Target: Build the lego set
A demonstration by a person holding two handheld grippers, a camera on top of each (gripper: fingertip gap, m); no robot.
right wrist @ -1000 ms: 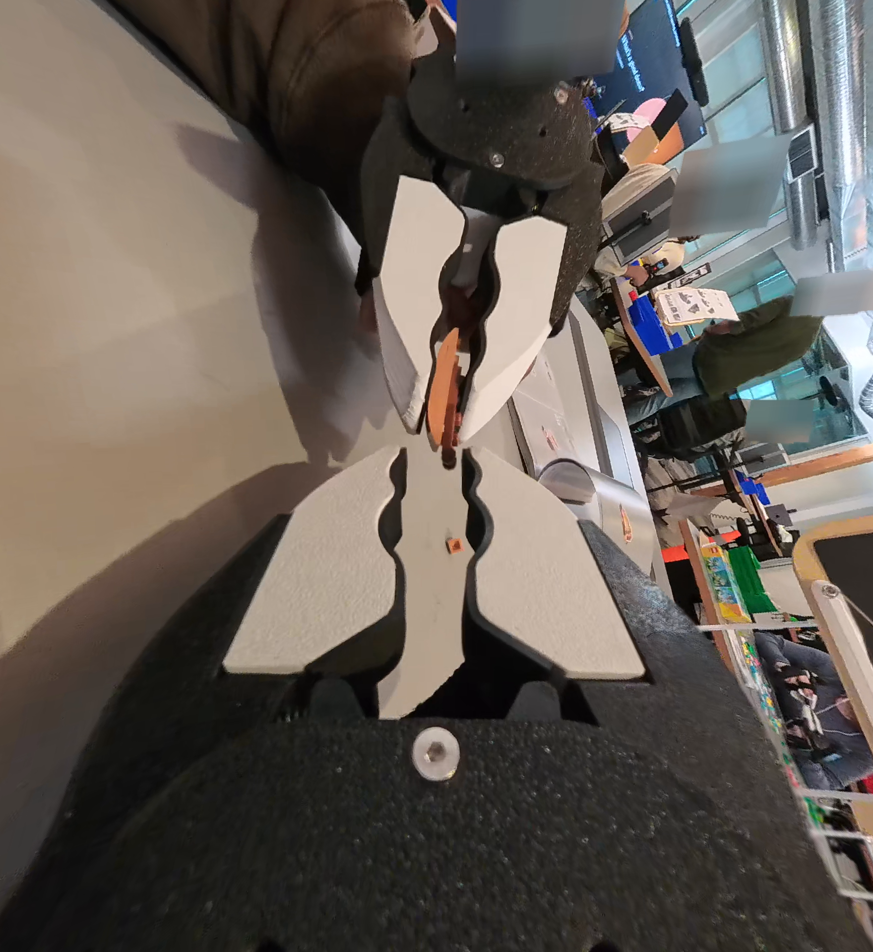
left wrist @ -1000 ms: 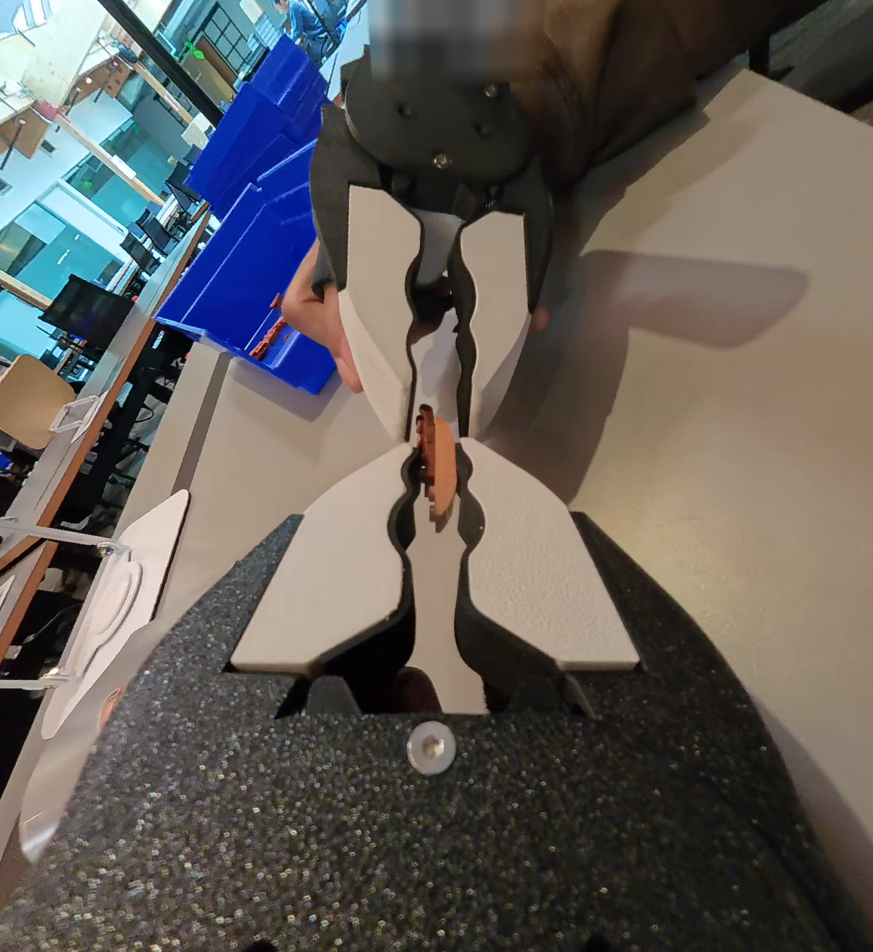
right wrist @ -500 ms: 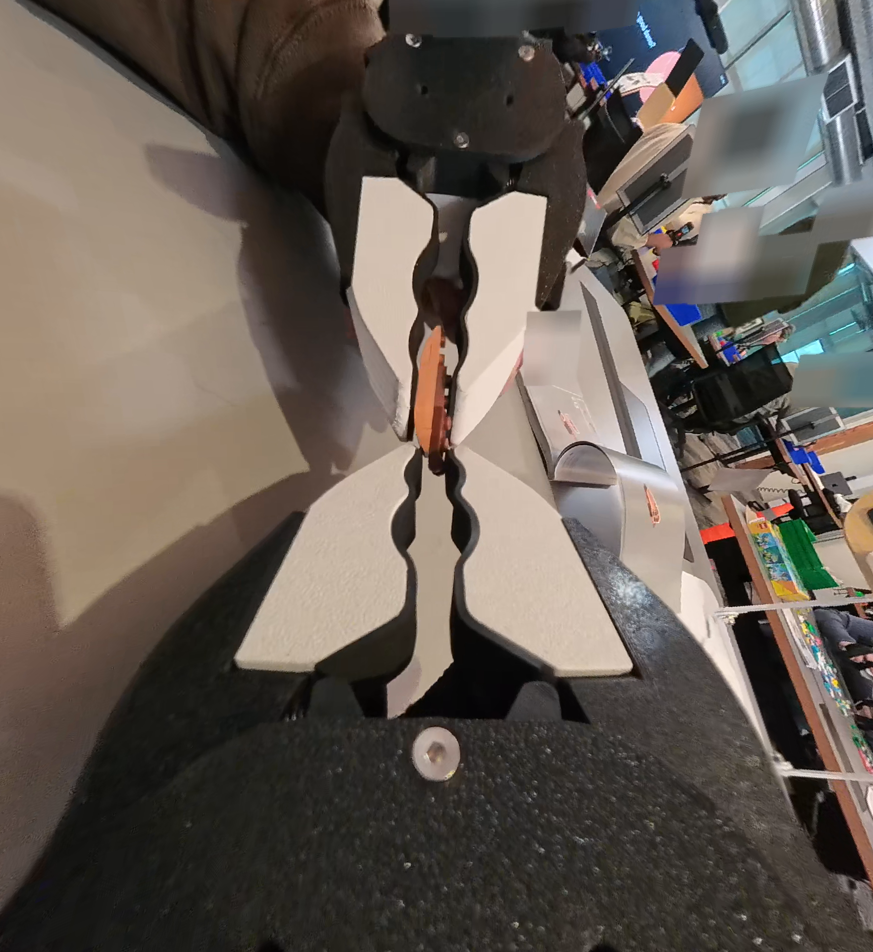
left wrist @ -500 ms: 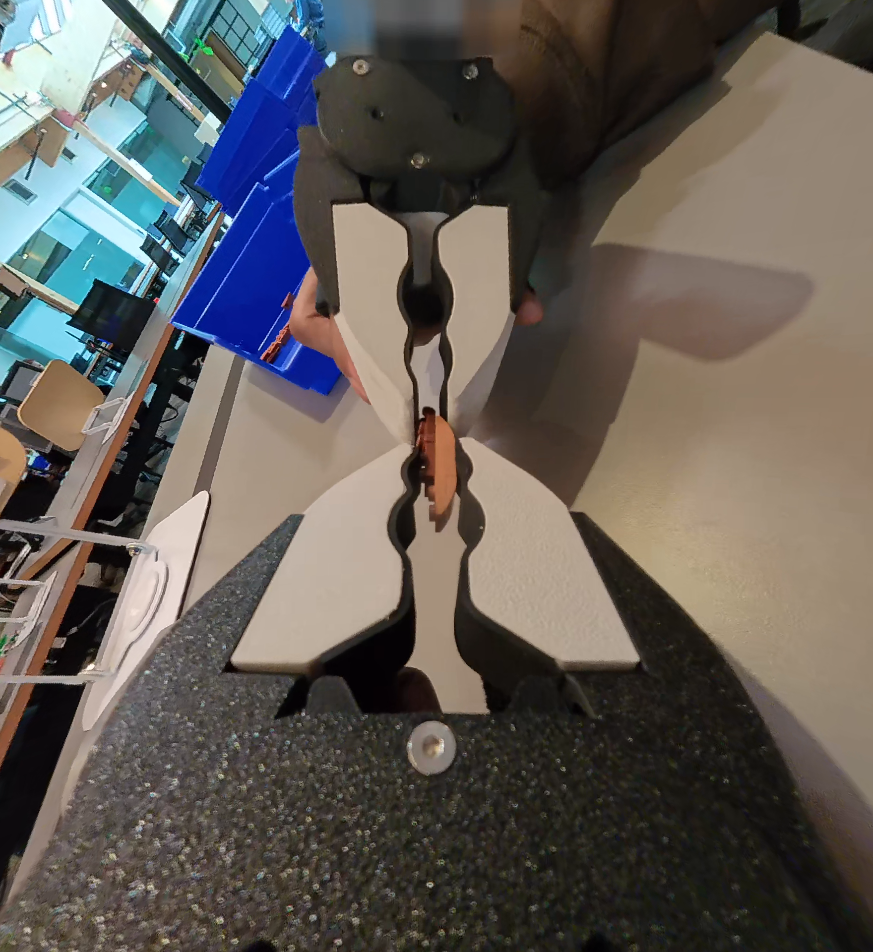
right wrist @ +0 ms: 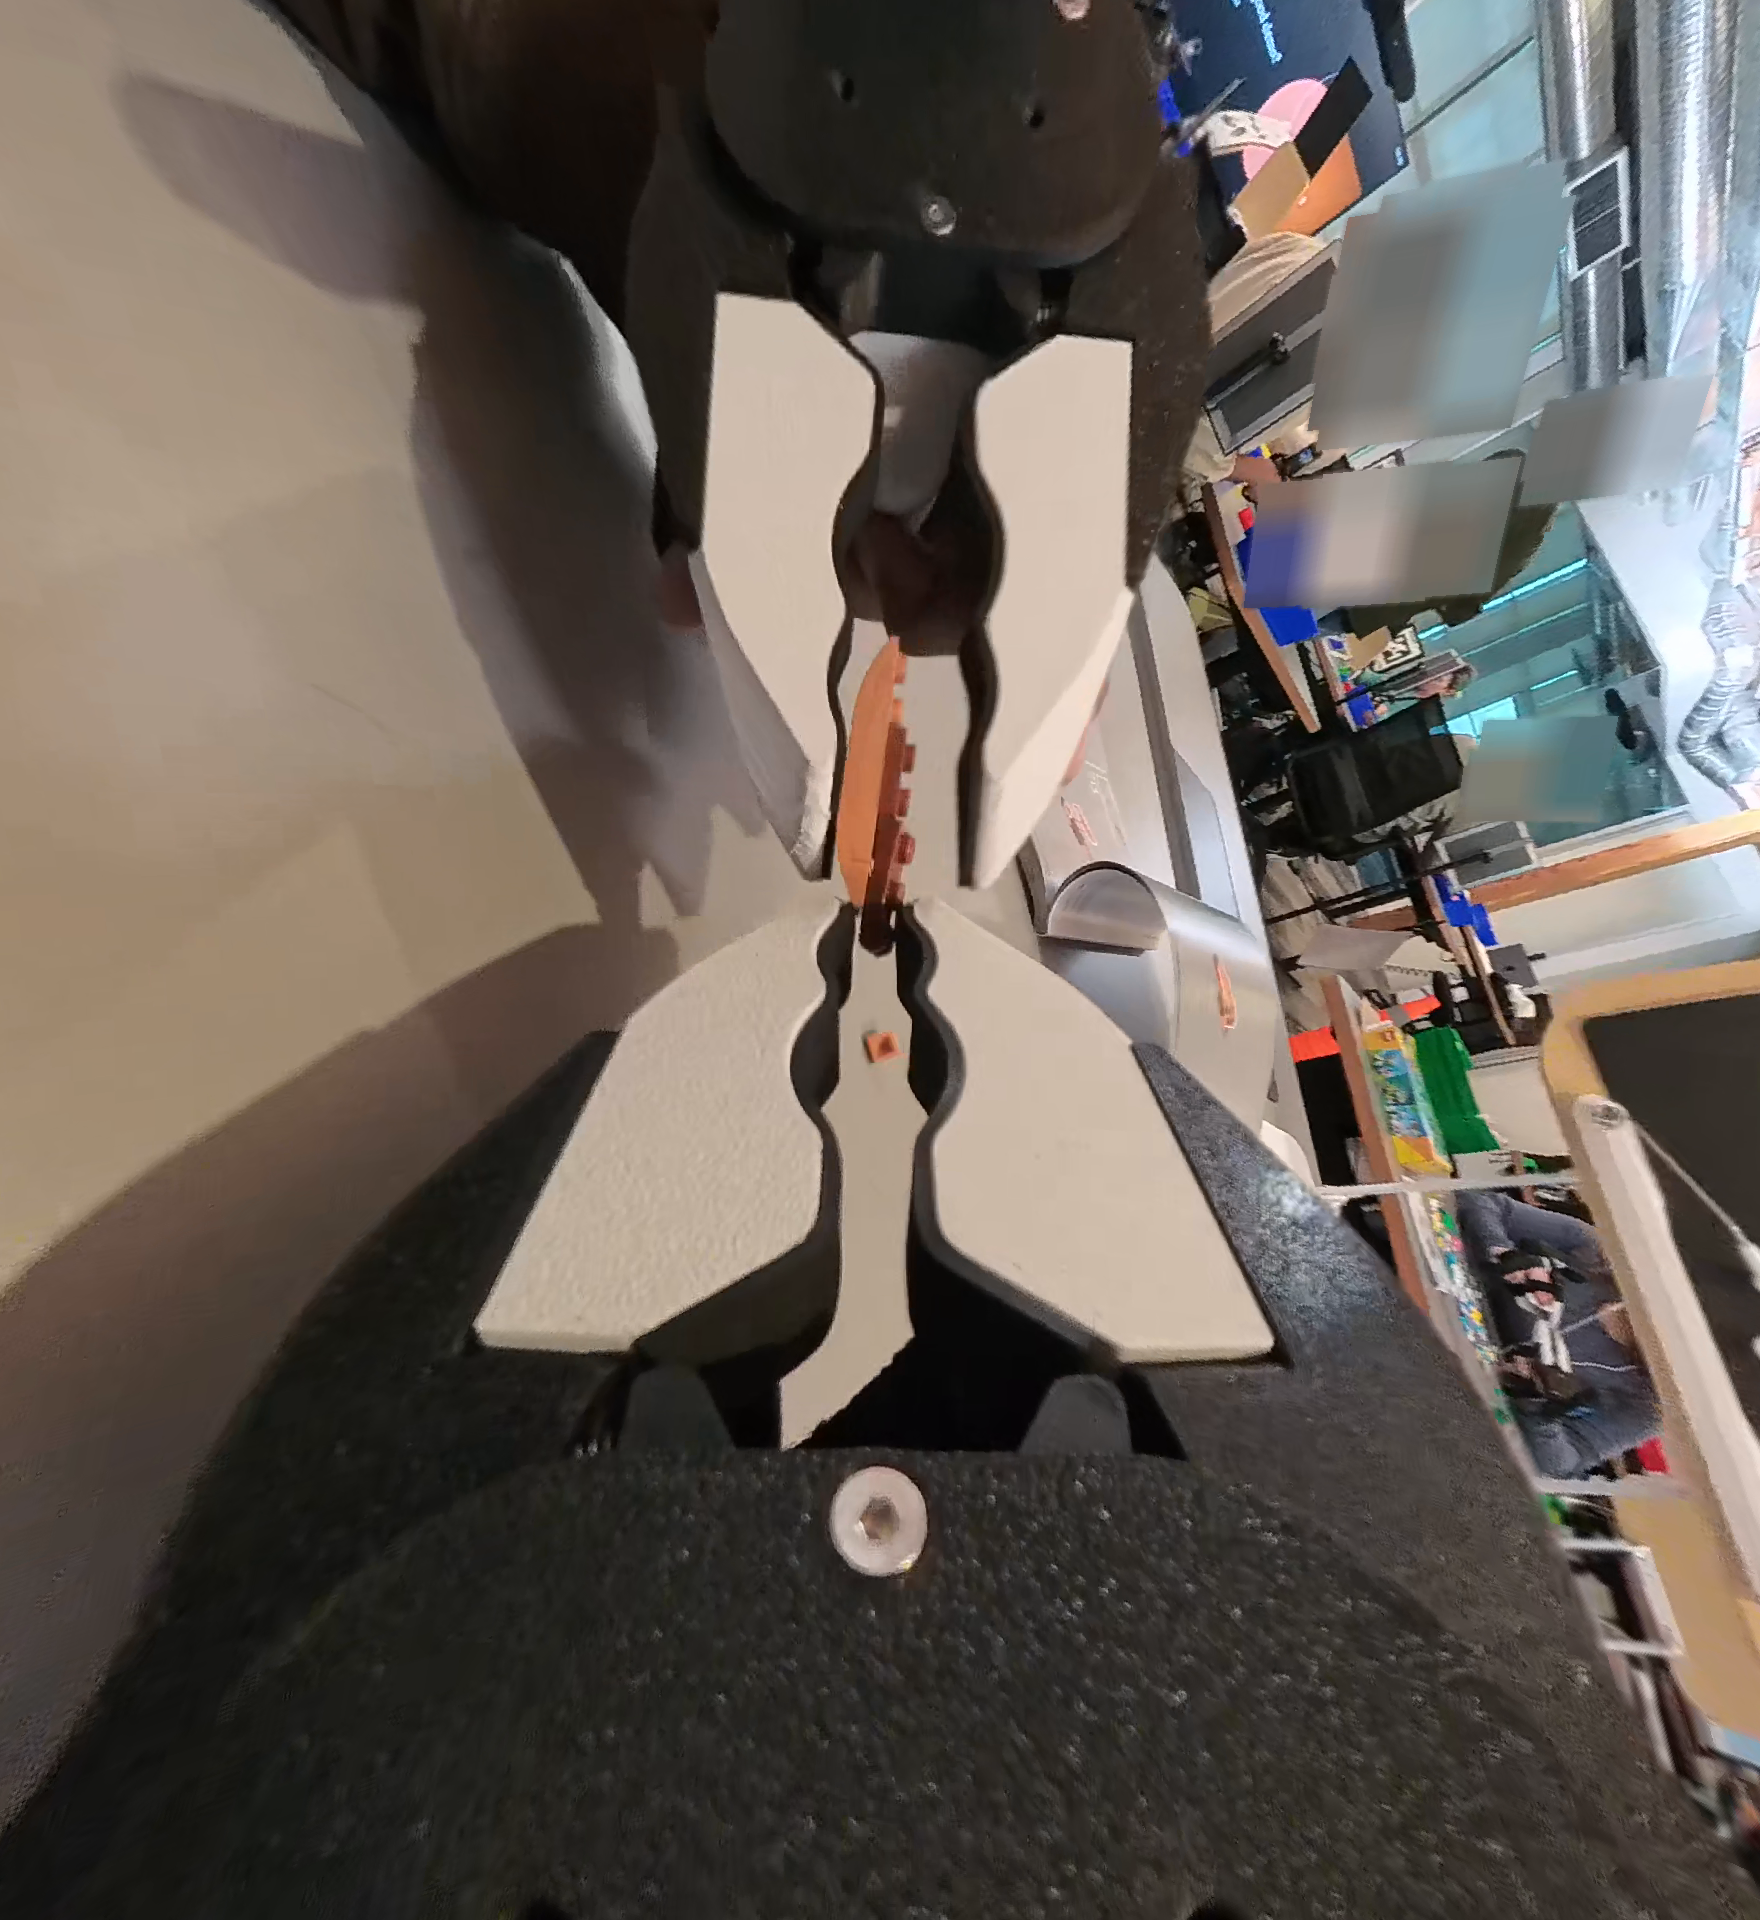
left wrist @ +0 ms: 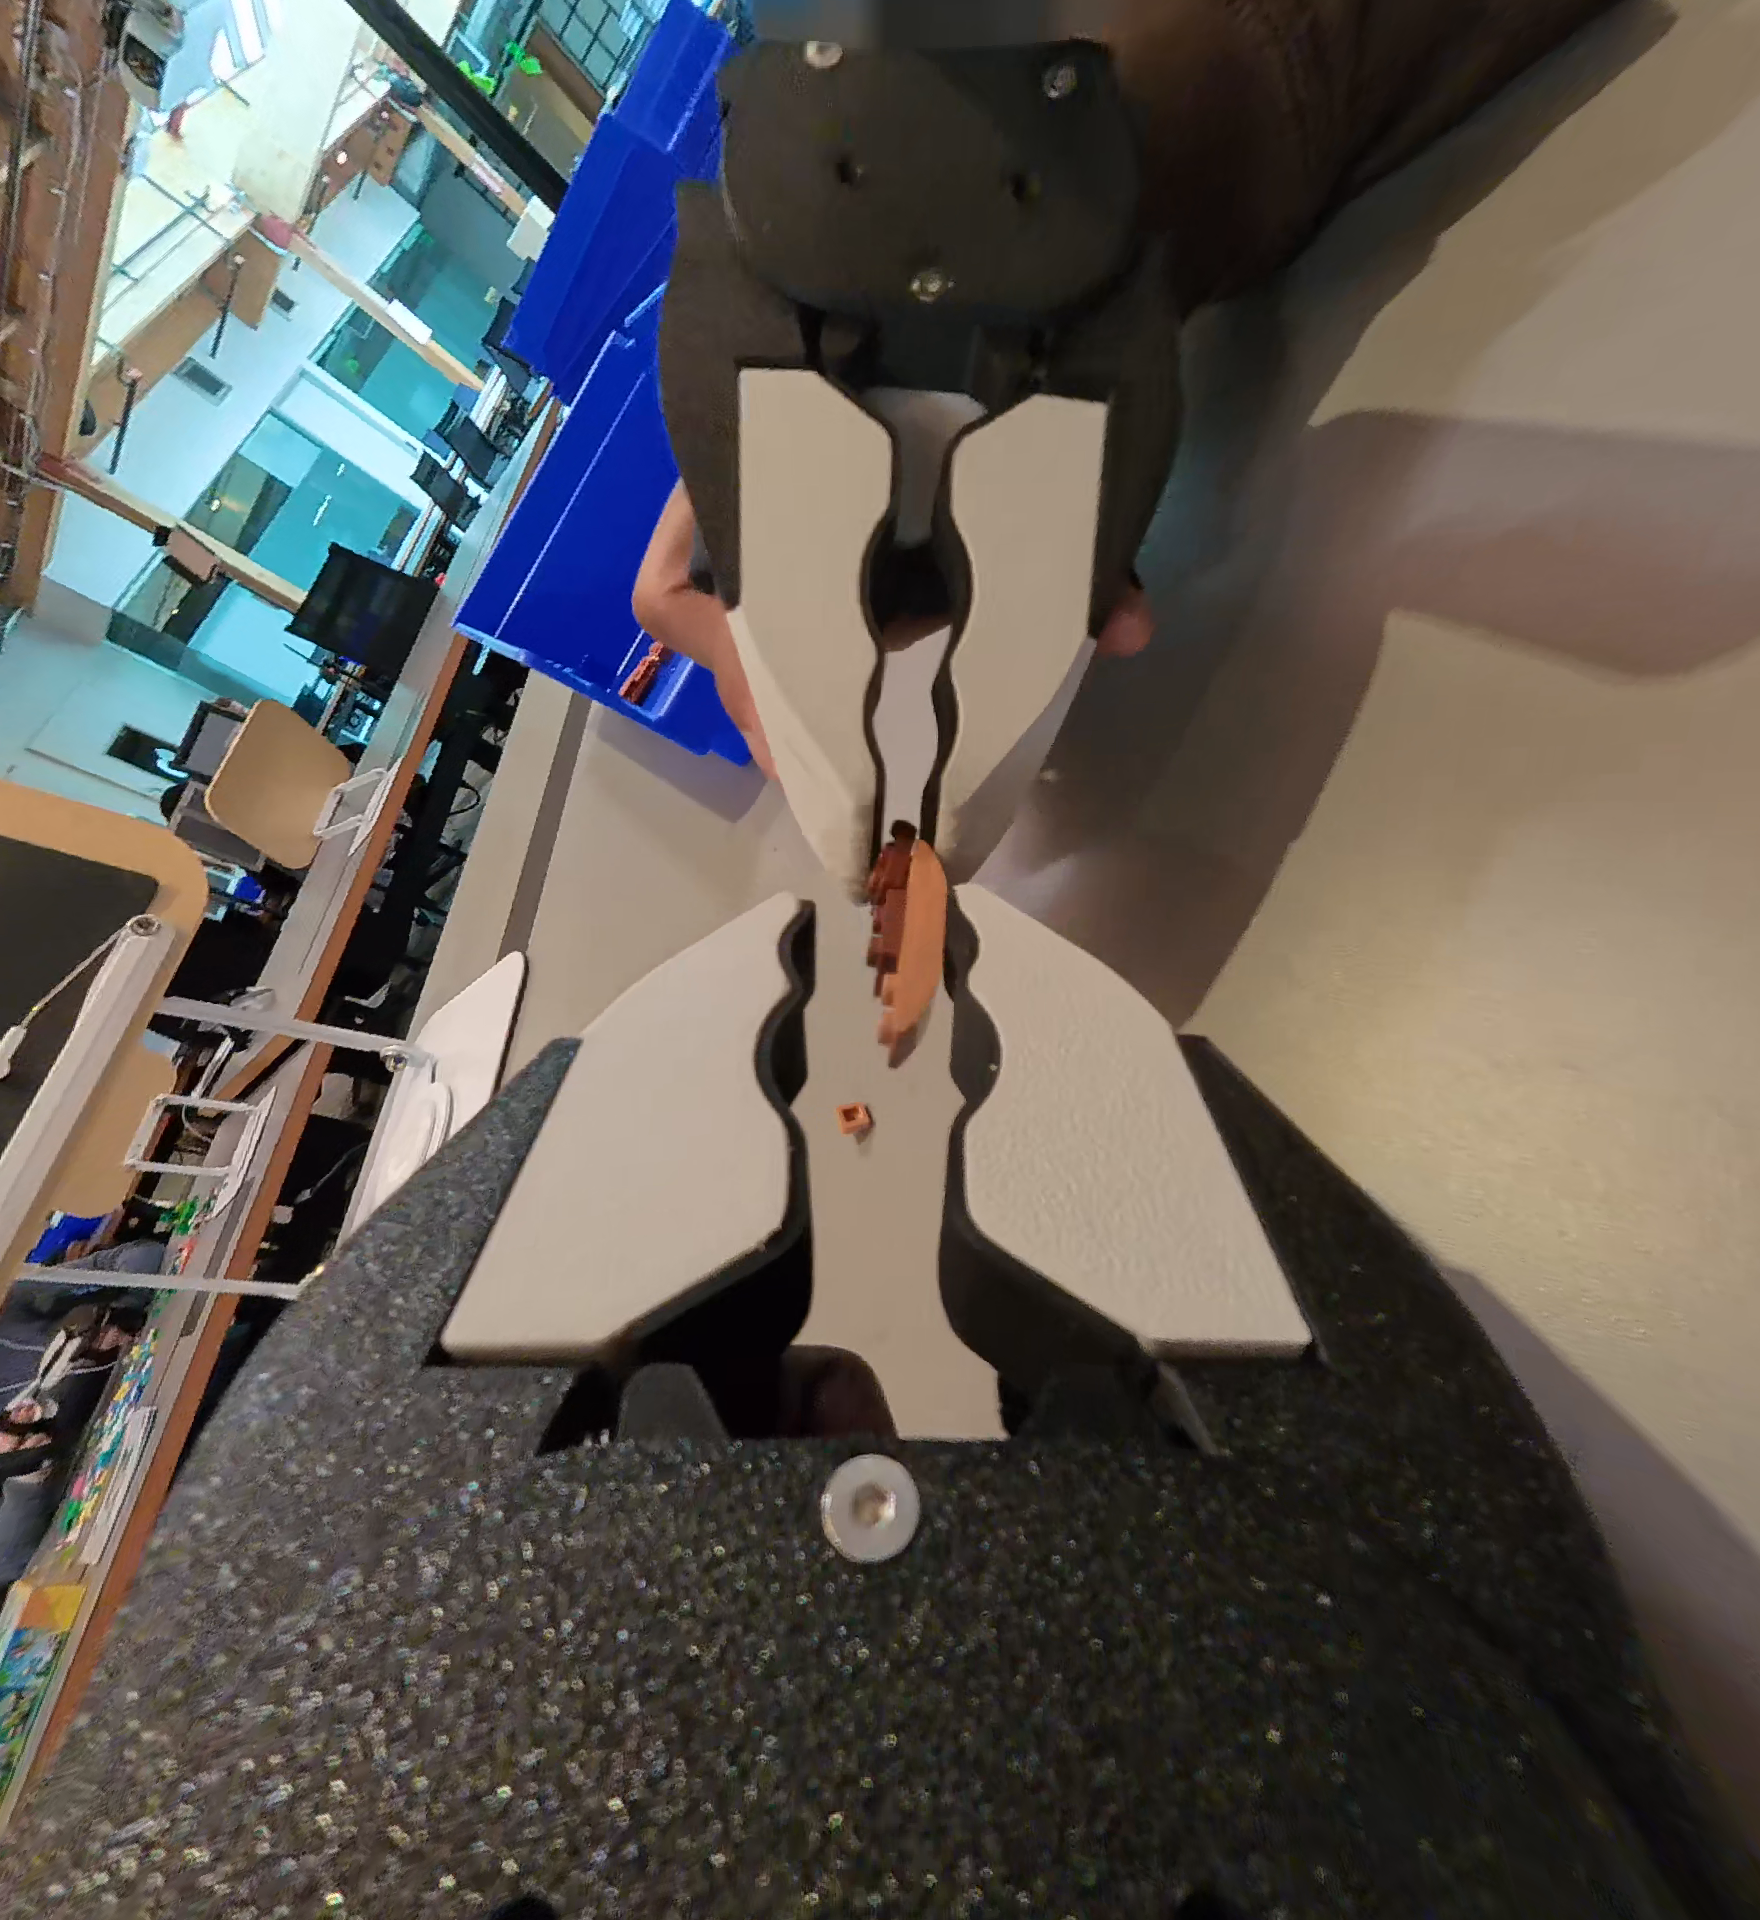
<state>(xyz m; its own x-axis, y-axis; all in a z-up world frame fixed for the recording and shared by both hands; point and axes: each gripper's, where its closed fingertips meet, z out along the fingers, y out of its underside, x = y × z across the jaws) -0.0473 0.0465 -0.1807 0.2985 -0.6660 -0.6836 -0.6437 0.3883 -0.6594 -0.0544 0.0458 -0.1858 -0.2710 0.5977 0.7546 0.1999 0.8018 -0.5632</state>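
Your right gripper (right wrist: 881,920) pinches the brown brick (right wrist: 878,921), your left gripper (left wrist: 881,920) stands wide around the orange plate (left wrist: 914,951), so pushing may drop it.

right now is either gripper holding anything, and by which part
The right gripper pinches the tan-and-brown lego piece by its dark brown end, at the tips of its jaws. The left gripper stands open around the other end, not clamping.

Pale table (left wrist: 1478,935), blue bins (left wrist: 585,540), glazed walls (left wrist: 263,499).
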